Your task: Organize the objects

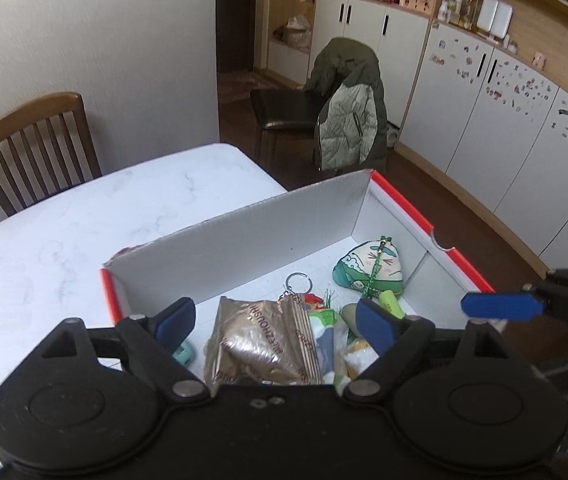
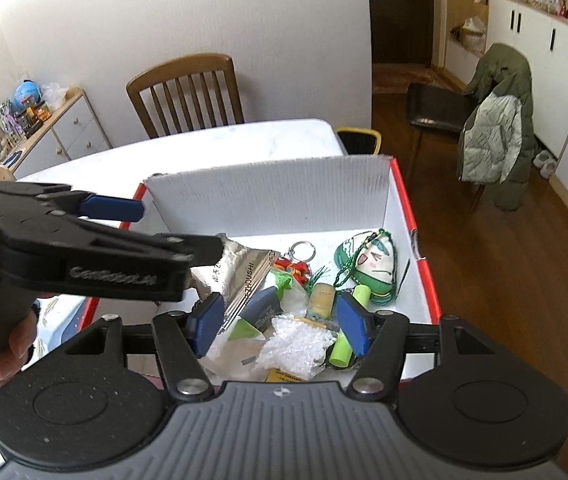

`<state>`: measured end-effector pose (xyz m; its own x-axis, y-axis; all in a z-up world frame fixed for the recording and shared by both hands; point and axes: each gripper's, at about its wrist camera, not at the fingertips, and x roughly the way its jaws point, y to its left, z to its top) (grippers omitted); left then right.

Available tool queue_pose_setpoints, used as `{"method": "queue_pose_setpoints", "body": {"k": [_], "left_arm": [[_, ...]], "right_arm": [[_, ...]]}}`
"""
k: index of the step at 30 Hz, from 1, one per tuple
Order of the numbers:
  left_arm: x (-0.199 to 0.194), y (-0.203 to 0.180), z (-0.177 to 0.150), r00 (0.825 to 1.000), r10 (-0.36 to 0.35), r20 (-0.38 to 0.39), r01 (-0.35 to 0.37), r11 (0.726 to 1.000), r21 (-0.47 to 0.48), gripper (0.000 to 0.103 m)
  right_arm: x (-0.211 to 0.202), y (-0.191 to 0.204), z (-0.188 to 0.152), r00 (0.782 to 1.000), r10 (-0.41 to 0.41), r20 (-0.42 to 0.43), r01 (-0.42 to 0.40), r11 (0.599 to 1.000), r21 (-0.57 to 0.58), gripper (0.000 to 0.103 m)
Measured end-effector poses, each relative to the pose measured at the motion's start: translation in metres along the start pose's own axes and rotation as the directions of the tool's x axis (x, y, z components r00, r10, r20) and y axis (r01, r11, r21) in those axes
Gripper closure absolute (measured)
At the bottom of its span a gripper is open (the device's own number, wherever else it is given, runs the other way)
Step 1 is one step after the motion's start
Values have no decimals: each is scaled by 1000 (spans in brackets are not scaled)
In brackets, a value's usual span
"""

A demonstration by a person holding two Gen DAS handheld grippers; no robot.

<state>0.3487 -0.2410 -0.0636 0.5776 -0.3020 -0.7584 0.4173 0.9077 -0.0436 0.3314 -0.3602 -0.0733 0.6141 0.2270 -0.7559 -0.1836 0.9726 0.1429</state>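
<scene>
Right wrist – left hand-held gripper [image 2: 179, 236] overhangs cluttered box [image 2: 267, 196].

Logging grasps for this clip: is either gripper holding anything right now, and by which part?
Nothing is held. The left gripper and right gripper both hover open over the items in the box.

Box [image 2: 424, 240] on table [image 1: 83, 216], at its right end. In box: snack packet [image 1: 261, 344] left, plush pouch [image 1: 368, 268] far right, keyring [image 1: 298, 281] between. Chair [image 1: 31, 148] behind table.
</scene>
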Motion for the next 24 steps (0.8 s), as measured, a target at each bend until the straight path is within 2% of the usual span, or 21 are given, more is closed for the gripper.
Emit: {"method": "queue_pose_setpoints", "body": {"k": [9, 13, 24], "left_arm": [[-39, 17, -18, 997, -4, 81, 3, 1000, 13, 1], [-50, 26, -25, 995, -1, 103, 0, 1000, 9, 1], [-79, 48, -55, 991, -20, 130, 16, 999, 35, 0]], "right_arm": [[-27, 18, -9, 996, -52, 72, 51, 999, 14, 29], [-35, 28, -16, 993, -80, 91, 77, 996, 36, 26], [-62, 67, -35, 981, -99, 165, 85, 992, 91, 20]]}}
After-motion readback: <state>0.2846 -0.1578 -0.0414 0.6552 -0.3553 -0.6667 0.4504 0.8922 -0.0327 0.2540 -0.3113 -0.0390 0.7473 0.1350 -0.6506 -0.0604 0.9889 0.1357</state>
